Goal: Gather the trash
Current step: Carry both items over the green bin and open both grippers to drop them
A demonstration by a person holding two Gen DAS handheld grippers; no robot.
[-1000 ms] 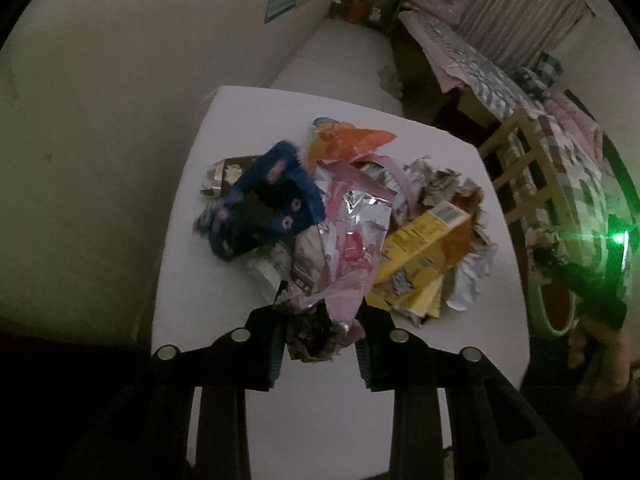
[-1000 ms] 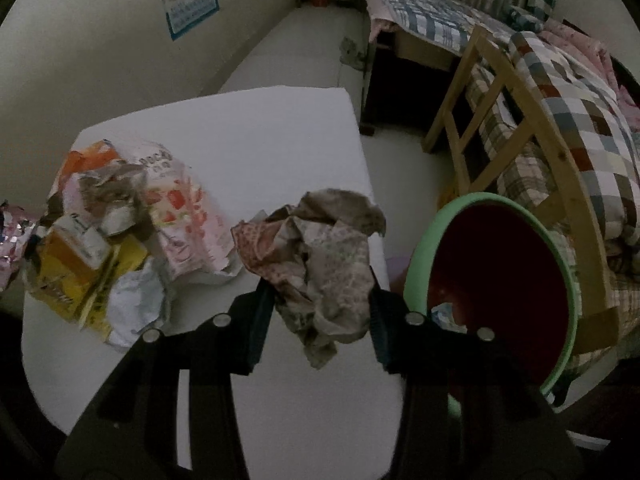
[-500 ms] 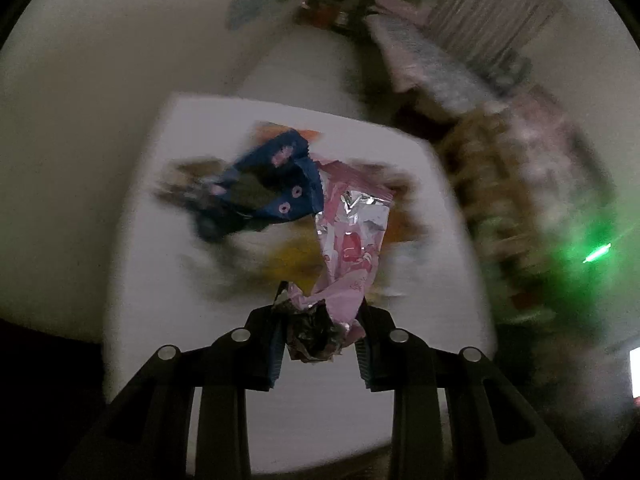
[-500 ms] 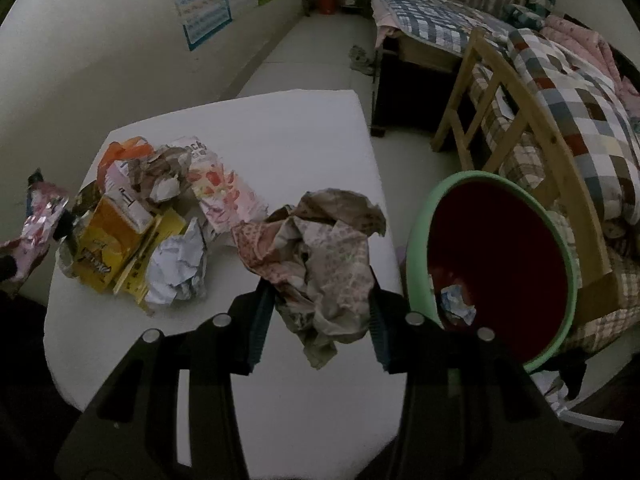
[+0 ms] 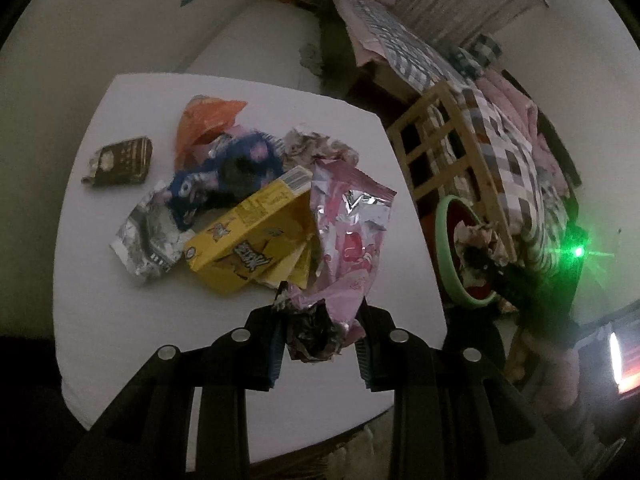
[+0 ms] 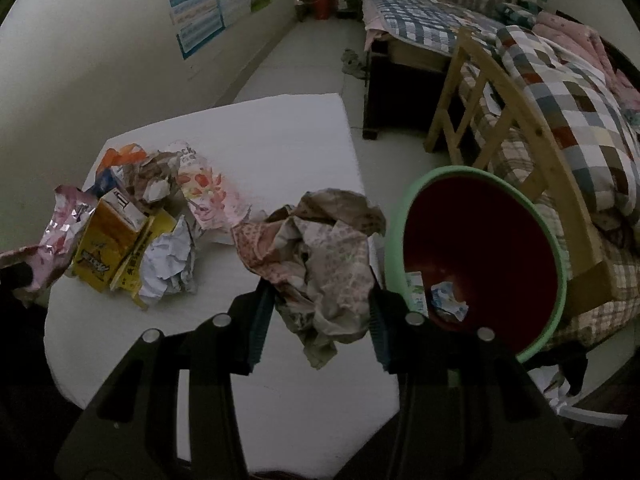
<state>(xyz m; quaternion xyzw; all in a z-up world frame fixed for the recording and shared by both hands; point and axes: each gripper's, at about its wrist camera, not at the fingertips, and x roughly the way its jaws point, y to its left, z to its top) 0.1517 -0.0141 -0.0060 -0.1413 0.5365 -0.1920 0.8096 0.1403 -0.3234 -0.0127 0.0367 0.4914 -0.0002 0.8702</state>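
Trash in both grippers! Left gripper [image 5: 320, 346] stays clamped on a pink wrapper [image 5: 348, 240], now swung right so the blue bag [image 5: 236, 168] sits back in the pile. Right gripper [image 6: 316, 322] keeps its crumpled paper [image 6: 320, 256] pinched, closer to the bin [image 6: 556, 256] beside the table than a second ago. Yellow carton [image 5: 248, 236], silver foil [image 5: 148, 240] and a dark packet [image 5: 120, 160] lie on the white table [image 5: 120, 320]. Beyond: a checked bed [image 6: 560, 92], wall posters [image 6: 200, 12].
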